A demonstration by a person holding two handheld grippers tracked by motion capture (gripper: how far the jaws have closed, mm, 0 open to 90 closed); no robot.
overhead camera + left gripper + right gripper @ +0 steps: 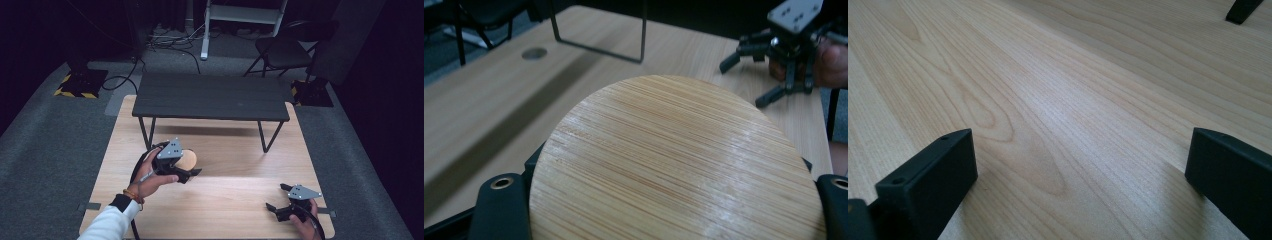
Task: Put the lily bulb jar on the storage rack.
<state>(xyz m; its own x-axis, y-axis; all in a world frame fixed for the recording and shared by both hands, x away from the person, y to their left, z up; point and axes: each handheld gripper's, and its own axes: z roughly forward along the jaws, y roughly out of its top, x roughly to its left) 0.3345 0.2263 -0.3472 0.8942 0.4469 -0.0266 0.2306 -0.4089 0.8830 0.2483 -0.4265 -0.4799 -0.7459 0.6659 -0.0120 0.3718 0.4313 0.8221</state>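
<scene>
Round bamboo disc (674,160), looks like a lid or coaster, is clamped between the jaws of the left gripper (186,167), held up off the light wooden table (225,200) on the near-left side. In the left gripper view the disc's flat striped face is toward the camera, with a black jaw hugging its edge on each side. The person's left hand (150,177), white sleeve (112,222) and an orange wristband behind it, is wrapped around that gripper.

Right gripper (279,197) sits low over the table at the near-right corner, jaws spread wide with just bare wood between them. A small black bench-style table (210,97) stands across the far half of the tabletop. Folding chair (282,50) is on the floor way behind.
</scene>
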